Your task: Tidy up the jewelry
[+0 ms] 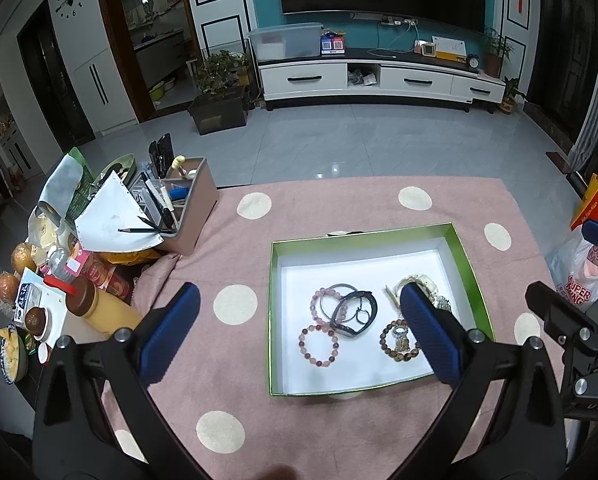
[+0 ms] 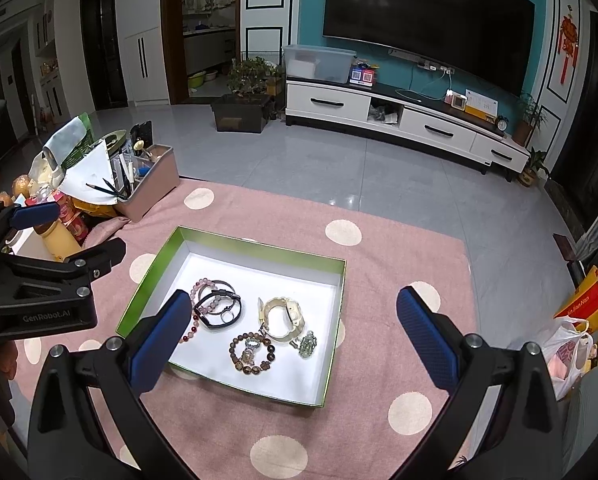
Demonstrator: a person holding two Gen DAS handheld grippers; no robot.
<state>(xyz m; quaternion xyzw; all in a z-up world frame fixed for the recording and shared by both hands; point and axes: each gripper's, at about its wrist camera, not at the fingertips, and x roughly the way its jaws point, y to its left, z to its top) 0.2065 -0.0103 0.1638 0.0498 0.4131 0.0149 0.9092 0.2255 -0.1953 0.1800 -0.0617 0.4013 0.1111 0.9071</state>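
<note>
A shallow green-rimmed box (image 1: 465,264) (image 2: 147,280) with a white floor lies on the pink dotted cloth. Inside lie pink bead bracelets (image 1: 319,346) (image 2: 203,286), a black band (image 1: 355,314) (image 2: 219,310), a brown bead bracelet (image 1: 397,342) (image 2: 253,352), a cream watch (image 2: 283,316) (image 1: 419,280) and a small green charm (image 2: 308,344). My left gripper (image 1: 299,300) is open and empty above the box's near left part. My right gripper (image 2: 295,304) is open and empty above the box. Neither touches the jewelry.
A brown desk organizer (image 1: 191,200) (image 2: 151,184) with pens and paper stands at the back left, beside bottles, cans and food (image 1: 79,296). A plastic bag (image 2: 571,356) and a yellow-red box (image 2: 587,300) lie off the right edge. The table's far edge meets tiled floor.
</note>
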